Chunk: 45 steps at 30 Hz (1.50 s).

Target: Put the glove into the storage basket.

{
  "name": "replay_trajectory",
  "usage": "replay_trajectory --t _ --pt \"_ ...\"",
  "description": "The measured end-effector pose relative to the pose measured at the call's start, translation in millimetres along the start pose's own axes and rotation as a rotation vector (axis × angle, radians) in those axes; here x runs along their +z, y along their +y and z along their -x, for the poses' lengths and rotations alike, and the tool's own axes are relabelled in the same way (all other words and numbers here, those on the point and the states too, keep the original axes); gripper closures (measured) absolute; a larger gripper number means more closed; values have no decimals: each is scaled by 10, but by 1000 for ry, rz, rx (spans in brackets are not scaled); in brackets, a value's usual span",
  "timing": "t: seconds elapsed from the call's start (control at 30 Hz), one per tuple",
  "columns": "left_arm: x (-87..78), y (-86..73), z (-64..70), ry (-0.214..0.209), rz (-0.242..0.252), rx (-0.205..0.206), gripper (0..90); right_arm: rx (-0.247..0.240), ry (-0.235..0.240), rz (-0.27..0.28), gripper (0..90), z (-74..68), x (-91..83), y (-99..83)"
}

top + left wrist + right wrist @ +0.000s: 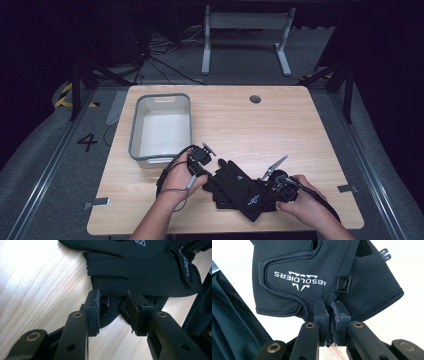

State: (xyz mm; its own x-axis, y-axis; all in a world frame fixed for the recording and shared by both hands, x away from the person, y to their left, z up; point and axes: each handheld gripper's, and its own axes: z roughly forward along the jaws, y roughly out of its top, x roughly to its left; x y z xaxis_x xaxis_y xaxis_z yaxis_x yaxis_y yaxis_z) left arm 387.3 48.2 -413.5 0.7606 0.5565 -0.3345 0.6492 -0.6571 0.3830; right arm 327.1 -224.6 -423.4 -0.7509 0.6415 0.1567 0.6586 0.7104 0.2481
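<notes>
Surface (310,130) first: we are seeing the grey bin (161,126) sitting far left, and the black gloves (240,187) lying near the front edge, long axis diagonal, fingers pointing far-left, cuffs near-right. We are clamping the right hand-held gripper (328,308) on a cuff; the left hand-held gripper (113,307) is standing apart around fabric.

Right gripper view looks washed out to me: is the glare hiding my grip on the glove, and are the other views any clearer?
Right gripper view: the table is blown out to white, yet the glove cuff shows sharply between near-shut jaws. Left gripper view: bright glare upper left, wood grain readable. High view: dim surroundings, black gloves lose detail.
</notes>
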Motion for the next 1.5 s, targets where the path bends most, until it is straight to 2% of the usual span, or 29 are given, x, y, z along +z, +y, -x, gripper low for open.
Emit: replay_trajectory --t 0.57,0.7,0.77,0.83,0.9,1.0,1.07,1.13,1.17,1.2,1.23,1.33,1.37,1.5 --pt "188 73 28 -24 -30 8 673 -3 -2 -2 849 6 13 4" --pt "185 60 15 2 -40 -11 663 2 -6 -1 848 -2 16 6" --pt "181 58 -2 -38 -28 -6 664 2 -4 -3 847 0 16 6" --pt "186 63 4 -42 -29 -1 670 7 -6 -1 847 -3 19 7" --pt "193 77 25 -40 -31 6 720 5 -7 -1 846 -3 21 8" --pt "191 93 60 -62 -19 11 790 4 -7 -1 846 -3 21 7" --pt "193 101 78 -72 -19 13 802 5 -7 -3 846 -4 20 7" --pt "199 102 79 -59 -22 12 804 5 -7 0 846 -3 22 8" --pt "193 99 71 -36 -21 7 768 5 -5 2 846 0 24 8" --pt "155 82 40 3 -8 -15 737 4 -4 3 845 1 23 6" --pt "155 82 40 3 -8 -15 719 5 -4 3 845 1 23 5" --pt "108 53 -23 5 17 -58 692 5 -4 4 845 1 23 5" --pt "108 51 -37 4 17 -67 634 3 -4 3 843 2 24 7" --pt "137 48 -75 -3 16 -87 576 -2 -7 0 842 -4 21 6"
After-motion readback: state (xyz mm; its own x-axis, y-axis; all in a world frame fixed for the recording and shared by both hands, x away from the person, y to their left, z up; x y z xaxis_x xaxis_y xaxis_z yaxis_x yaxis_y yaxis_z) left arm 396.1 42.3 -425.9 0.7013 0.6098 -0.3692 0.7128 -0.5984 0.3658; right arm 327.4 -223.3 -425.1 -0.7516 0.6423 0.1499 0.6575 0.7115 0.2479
